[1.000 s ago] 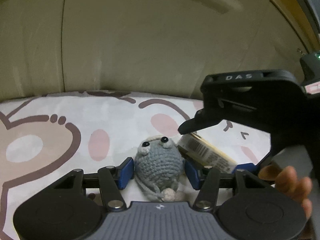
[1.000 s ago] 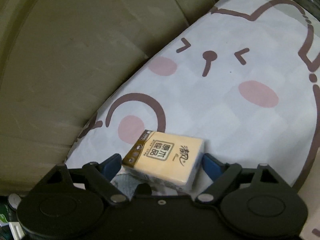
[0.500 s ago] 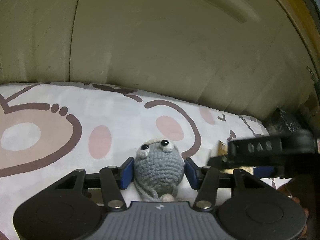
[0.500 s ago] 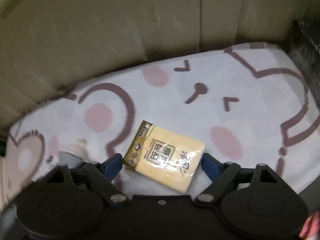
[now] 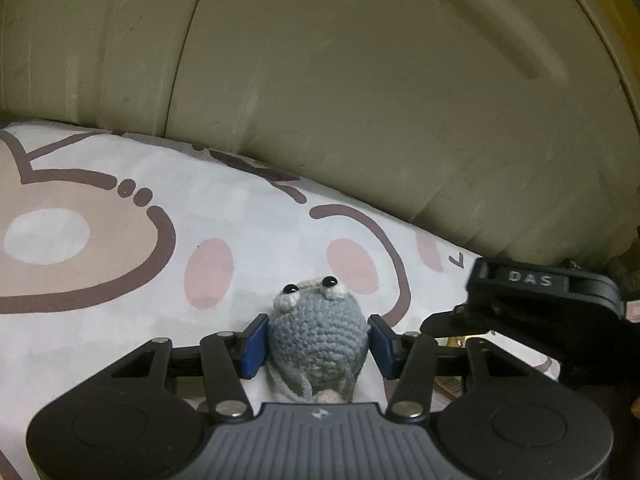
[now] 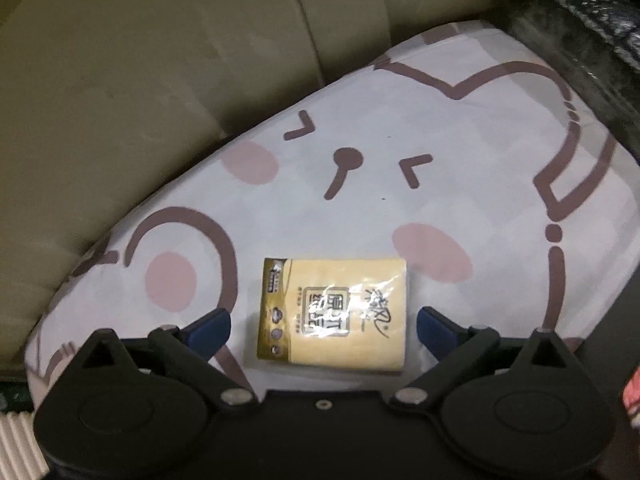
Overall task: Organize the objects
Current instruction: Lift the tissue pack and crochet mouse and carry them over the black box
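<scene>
My left gripper (image 5: pixel 317 336) has just been closing and pinches the grey crochet toy (image 5: pixel 318 336) over the cartoon-print cushion (image 5: pixel 248 236). My right gripper (image 6: pixel 323 326), marked "DAS", has just spread wide, its pads clear of the yellow tissue pack (image 6: pixel 334 314) lying flat on the cushion between them.

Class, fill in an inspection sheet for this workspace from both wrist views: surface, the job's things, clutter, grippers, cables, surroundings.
Surface: white cartoon-print cushion, lying against the sofa back.
Job's things: grey crochet toy, upright on the cushion; yellow tissue pack, flat, label up.
Clutter: nothing seen.
Grippers: left gripper has just been closing, blue pads against the toy's sides; right gripper has just been opening, pads clear of the pack on both sides.
Cables: nothing seen.
Surroundings: olive sofa back behind the cushion; dark glittery item at the cushion's far end, unclear.
</scene>
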### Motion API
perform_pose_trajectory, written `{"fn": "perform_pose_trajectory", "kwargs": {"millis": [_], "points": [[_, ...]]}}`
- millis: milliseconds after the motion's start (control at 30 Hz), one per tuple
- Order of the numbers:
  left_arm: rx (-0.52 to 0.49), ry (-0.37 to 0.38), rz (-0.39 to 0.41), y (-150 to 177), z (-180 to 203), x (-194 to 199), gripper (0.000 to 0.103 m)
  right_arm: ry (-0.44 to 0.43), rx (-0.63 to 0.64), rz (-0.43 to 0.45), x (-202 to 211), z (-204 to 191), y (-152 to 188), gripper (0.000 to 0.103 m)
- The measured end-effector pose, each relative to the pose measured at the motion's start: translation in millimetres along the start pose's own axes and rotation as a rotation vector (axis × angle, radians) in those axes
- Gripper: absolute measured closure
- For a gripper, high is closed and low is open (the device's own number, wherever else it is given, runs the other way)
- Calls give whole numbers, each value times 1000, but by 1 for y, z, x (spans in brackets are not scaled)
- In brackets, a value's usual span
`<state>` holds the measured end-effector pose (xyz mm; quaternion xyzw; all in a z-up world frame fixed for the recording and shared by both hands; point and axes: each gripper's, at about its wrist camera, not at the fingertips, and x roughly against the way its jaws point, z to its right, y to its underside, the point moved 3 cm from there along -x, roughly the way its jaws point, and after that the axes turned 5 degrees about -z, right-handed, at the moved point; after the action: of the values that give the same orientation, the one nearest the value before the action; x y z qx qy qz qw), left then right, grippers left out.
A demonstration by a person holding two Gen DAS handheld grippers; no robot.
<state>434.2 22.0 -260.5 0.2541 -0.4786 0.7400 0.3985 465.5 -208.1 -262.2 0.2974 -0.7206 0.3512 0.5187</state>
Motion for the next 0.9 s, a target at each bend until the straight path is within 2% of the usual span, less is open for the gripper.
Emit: {"fn": "perform_pose_trajectory", "kwargs": {"millis": [100, 200, 300, 400, 533, 900], "points": [[-6, -11, 0, 1, 2, 0, 50, 36, -62, 29, -1, -1, 1, 5], [-12, -18, -2, 2, 3, 0, 51, 84, -71, 55, -1, -2, 2, 17], [-15, -25, -3, 2, 3, -1, 51, 123, 1, 76, -1, -6, 3, 28], [-15, -31, -7, 2, 3, -1, 52, 129, 101, 82, 0, -8, 8, 29], [-44, -42, -14, 2, 7, 3, 52, 106, 170, 88, 4, -6, 7, 30], [-61, -59, 26, -2, 20, 40, 52, 43, 218, 125, 42, 1, 19, 30]]}}
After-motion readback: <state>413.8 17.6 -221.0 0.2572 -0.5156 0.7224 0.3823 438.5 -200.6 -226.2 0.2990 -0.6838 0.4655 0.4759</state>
